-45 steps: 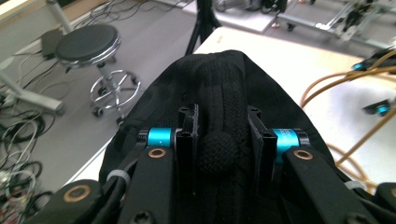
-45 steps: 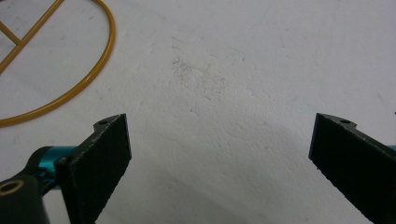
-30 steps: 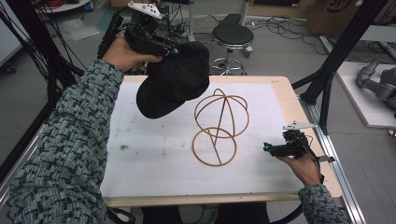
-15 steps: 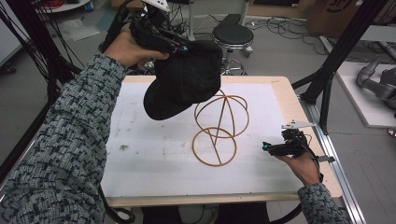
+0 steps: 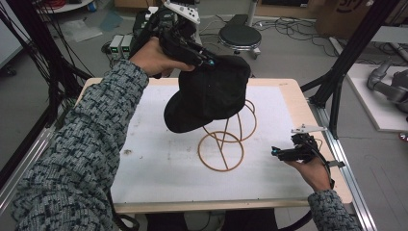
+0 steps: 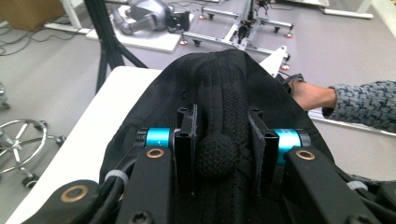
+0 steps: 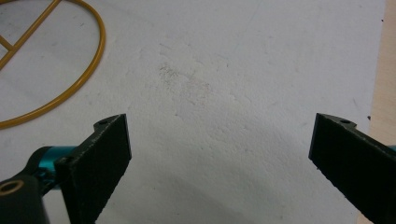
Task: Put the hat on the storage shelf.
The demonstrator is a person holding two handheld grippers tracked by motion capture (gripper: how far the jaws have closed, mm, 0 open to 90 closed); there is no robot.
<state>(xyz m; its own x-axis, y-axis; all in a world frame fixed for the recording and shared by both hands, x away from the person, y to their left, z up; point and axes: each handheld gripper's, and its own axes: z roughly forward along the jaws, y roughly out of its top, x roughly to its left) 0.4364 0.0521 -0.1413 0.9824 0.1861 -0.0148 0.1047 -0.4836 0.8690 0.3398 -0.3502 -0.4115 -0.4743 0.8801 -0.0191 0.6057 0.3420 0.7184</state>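
Observation:
A black cap [image 5: 209, 94] hangs in the air over the top of a gold wire hat stand [image 5: 226, 139] that stands mid-table. My left gripper [image 5: 204, 57] is shut on the cap's crown; in the left gripper view its jaws pinch the fabric at the top button [image 6: 217, 154]. The cap's brim points down and to the left in the high view. My right gripper [image 5: 281, 153] rests low near the table's right side, open, with bare white mat between its jaws [image 7: 219, 154]. The stand's base ring [image 7: 51, 70] lies to its left.
The white mat [image 5: 159, 144] covers a wooden table [image 5: 300, 110]. A black frame post [image 5: 344, 72] rises at the right edge. A stool [image 5: 239, 34] and cables sit on the floor beyond the table. A grey machine [image 5: 387, 86] is at the far right.
My left gripper has carried the cap rightward and further back, from left of the stand to over its top. The right gripper has stayed in place.

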